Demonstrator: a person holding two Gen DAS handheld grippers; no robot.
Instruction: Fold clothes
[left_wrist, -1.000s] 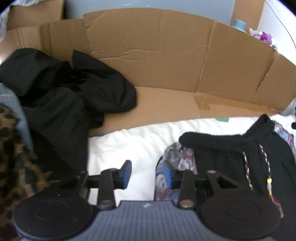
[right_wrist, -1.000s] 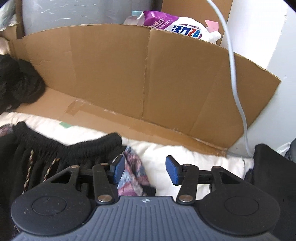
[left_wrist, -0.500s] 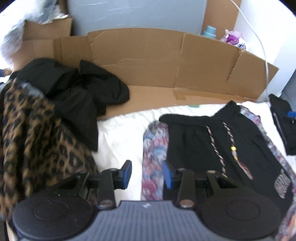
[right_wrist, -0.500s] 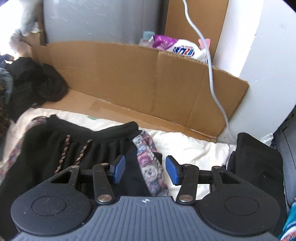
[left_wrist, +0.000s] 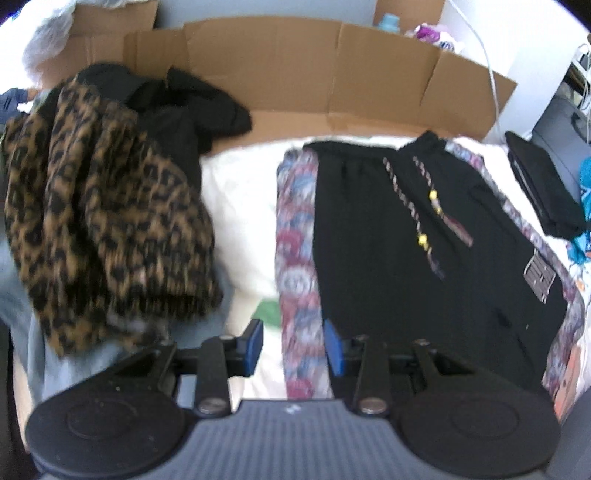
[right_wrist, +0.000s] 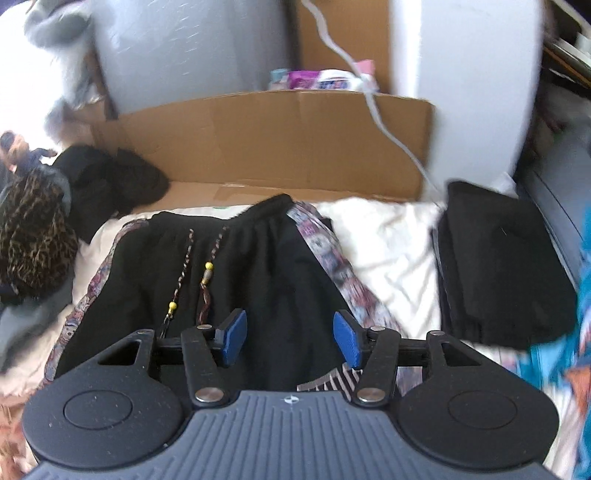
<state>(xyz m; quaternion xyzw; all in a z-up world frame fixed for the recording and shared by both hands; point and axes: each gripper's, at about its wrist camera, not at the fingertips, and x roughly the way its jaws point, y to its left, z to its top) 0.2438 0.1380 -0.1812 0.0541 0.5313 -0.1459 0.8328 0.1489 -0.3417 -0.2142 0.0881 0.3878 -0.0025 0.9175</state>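
Note:
Black pants (left_wrist: 399, 236) with patterned side stripes and a braided drawstring lie flat on the white bedding (left_wrist: 240, 206), waistband toward the cardboard. They also show in the right wrist view (right_wrist: 258, 273). My left gripper (left_wrist: 293, 347) is open and empty, above the pants' left patterned stripe (left_wrist: 297, 258). My right gripper (right_wrist: 290, 338) is open and empty, above the pants' right half, near the right stripe (right_wrist: 332, 258).
A leopard-print garment (left_wrist: 103, 221) and a black clothes heap (left_wrist: 184, 107) lie at the left. A folded black garment (right_wrist: 502, 266) lies at the right, beside teal cloth (right_wrist: 576, 332). A cardboard wall (left_wrist: 332, 70) stands behind the bed. A white cable (right_wrist: 391, 125) hangs over it.
Both grippers have pulled back and up from the waistband, so the whole of the pants now shows. Both stay open and empty.

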